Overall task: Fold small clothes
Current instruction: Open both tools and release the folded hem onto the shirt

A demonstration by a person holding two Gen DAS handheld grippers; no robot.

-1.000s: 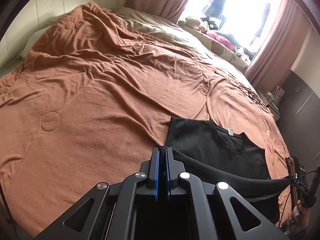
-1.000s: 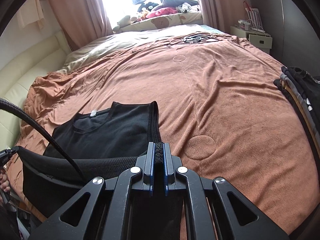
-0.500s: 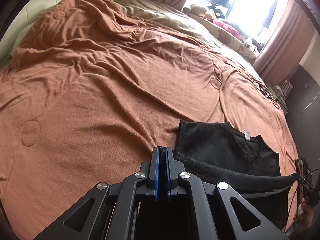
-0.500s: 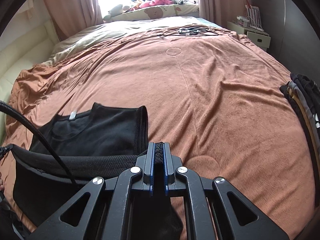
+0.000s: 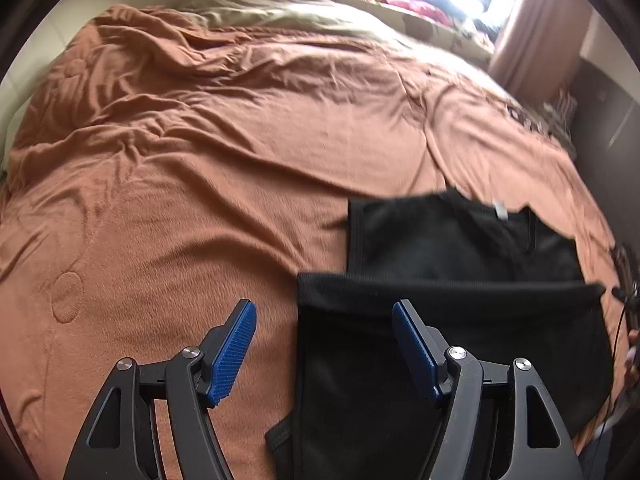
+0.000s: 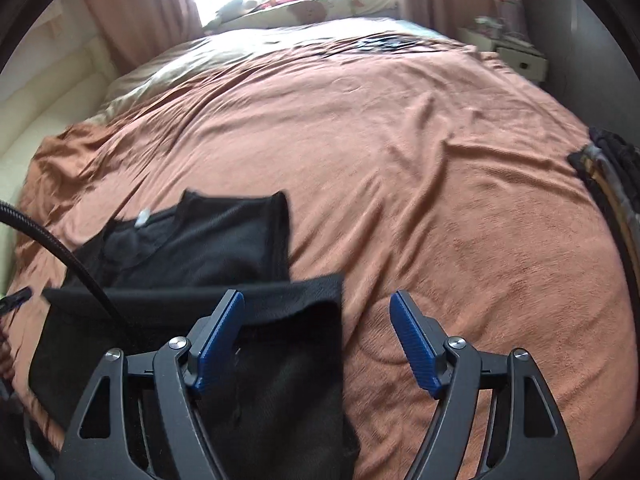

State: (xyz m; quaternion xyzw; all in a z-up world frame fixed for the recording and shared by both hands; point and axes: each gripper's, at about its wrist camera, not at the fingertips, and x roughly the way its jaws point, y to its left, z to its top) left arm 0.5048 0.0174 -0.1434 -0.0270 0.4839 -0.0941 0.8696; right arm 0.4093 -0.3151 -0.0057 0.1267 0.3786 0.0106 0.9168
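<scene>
**Black top lies half-folded as both claws let go**

Black top (image 5: 448,320) rests near the foot edge of the bed (image 5: 240,160), on the rust-brown cover, its lower part doubled up over the body so the hem band crosses just below the neckline and white label (image 5: 500,210). We hold both tools low above it. Our left claw (image 5: 324,344) stands spread wide, pinching nothing, one blue pad over bare cover and the other over the fabric's left side. Our right claw (image 6: 316,340) is equally spread and empty, straddling the garment's right edge. We judge the risk to be snagging: a pad dragging the loose upper layer on withdrawal would skew the fold, and the dark cable (image 6: 60,256) trailing across the cloth could pull it askew. A pile of other clothes (image 6: 612,176) waits at the bed's far right.
</scene>
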